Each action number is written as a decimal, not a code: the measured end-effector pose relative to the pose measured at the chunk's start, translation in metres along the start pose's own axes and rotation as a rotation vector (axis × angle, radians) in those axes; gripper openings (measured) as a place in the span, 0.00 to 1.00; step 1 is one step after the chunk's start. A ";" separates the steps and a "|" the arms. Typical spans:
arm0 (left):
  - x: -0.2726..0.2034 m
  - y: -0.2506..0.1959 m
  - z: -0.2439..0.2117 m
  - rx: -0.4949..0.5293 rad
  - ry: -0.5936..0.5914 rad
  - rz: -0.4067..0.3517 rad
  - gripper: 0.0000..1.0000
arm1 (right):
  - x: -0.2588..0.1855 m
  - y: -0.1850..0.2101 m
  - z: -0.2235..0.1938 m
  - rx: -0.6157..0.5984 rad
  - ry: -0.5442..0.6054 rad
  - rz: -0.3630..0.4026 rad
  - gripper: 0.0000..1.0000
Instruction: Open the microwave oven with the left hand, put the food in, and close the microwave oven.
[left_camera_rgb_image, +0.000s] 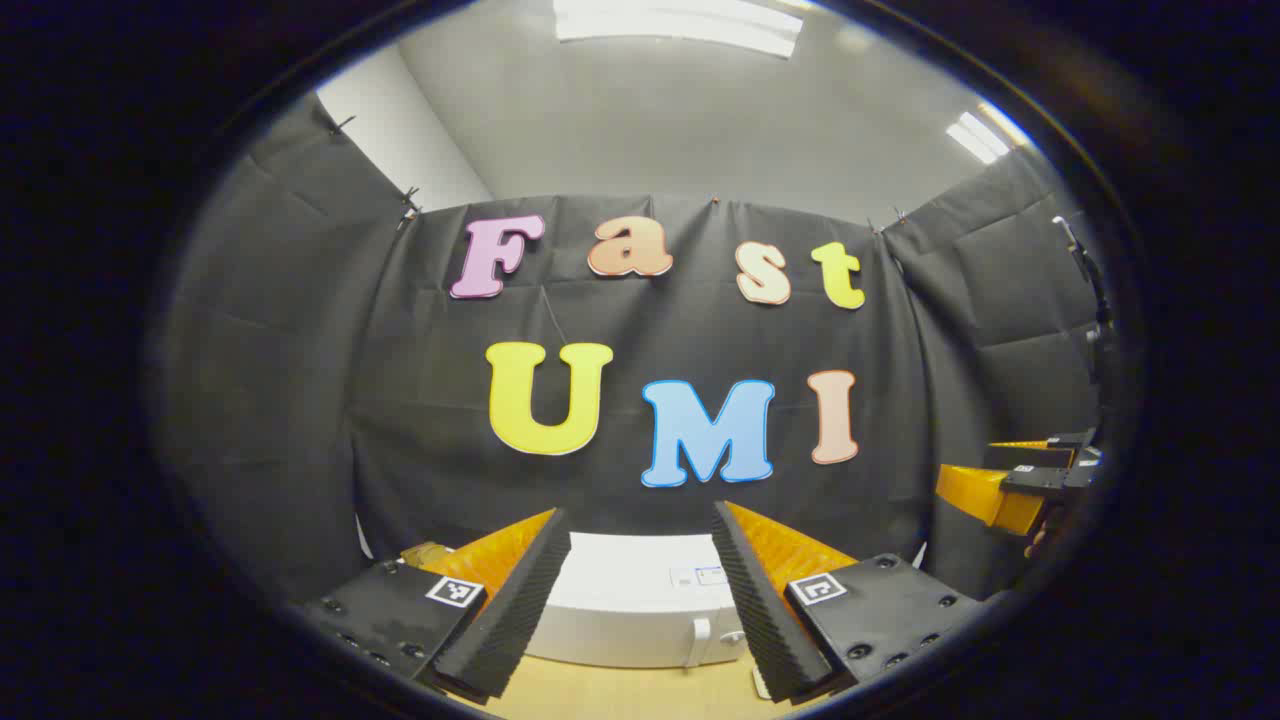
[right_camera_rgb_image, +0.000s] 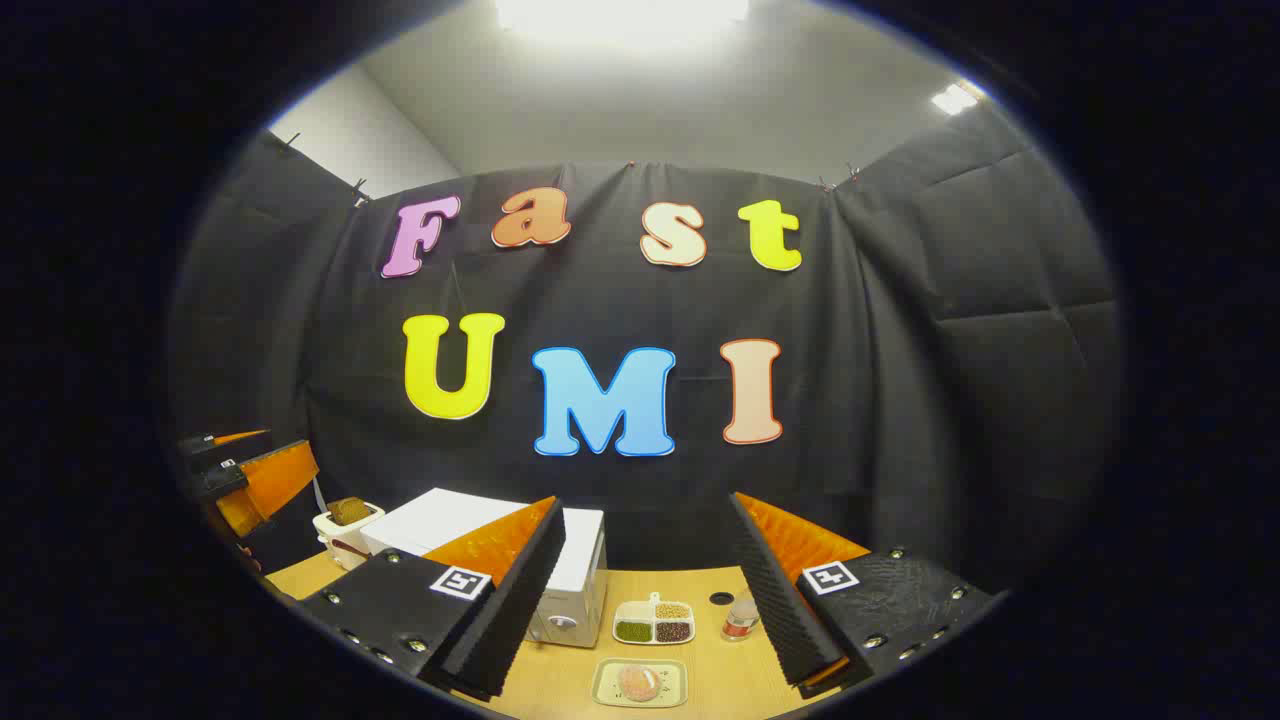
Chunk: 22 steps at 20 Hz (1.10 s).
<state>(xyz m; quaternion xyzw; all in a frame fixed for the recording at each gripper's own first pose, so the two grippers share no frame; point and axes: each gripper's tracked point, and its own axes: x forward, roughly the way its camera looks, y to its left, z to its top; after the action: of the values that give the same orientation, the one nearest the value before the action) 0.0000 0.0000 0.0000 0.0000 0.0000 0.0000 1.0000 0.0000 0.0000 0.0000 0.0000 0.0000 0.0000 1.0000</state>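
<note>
Straight ahead of the left gripper (left_camera_rgb_image: 640, 600), jaws spread and empty, sits the shut white box-shaped microwave oven (left_camera_rgb_image: 640, 610); the right gripper (right_camera_rgb_image: 650, 600), likewise spread, faces the plated pinkish food (right_camera_rgb_image: 640, 683) nearer.

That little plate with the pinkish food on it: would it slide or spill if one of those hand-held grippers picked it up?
The plate looks shallow and stiff, so it should lift flat. Its low rim gives little to pinch, so it may slip. The rounded food sits loose and could roll if tilted.
</note>
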 end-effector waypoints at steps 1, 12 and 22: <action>0.002 -0.002 0.002 0.006 -0.005 0.003 0.92 | 0.002 0.002 0.000 0.008 -0.001 0.012 0.97; 0.011 0.021 0.001 -0.050 -0.025 -0.078 0.92 | -0.005 0.025 -0.009 0.077 0.021 -0.067 0.97; 0.036 -0.001 -0.055 -0.062 -0.012 -0.165 0.92 | 0.000 0.023 -0.023 0.056 0.028 -0.097 0.98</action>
<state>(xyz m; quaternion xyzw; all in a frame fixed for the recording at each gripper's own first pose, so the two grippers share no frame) 0.0361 -0.0009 -0.0551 -0.0309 -0.0062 -0.0824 0.9961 -0.0001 0.0231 -0.0233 0.0280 0.0141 -0.0485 0.9983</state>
